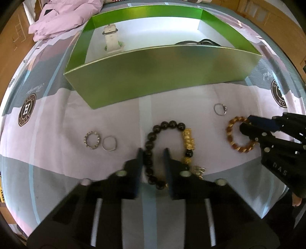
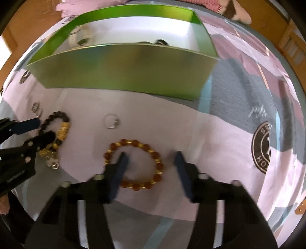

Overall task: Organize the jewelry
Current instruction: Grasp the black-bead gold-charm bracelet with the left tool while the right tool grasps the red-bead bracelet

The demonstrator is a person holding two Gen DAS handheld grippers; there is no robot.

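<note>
black bracelet (image 1: 153, 147) strand between jaws

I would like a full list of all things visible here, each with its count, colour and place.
box: one, green, white inside, on the bedsheet behind the jewelry
watch: one, white, inside the box, left part
dark items: count unclear, inside the box, right part
black bracelet: one, black beads with gold charms, centre
gold bracelet: one, brown and gold beads, right
rings: three, silver; two left of the black bracelet, one near the box
bedsheet: one, pink and grey
clothes: pink pile, far left
left hand-held gripper: black, astride black bracelet's left side
right hand-held gripper: black, astride gold bracelet's right side
</note>
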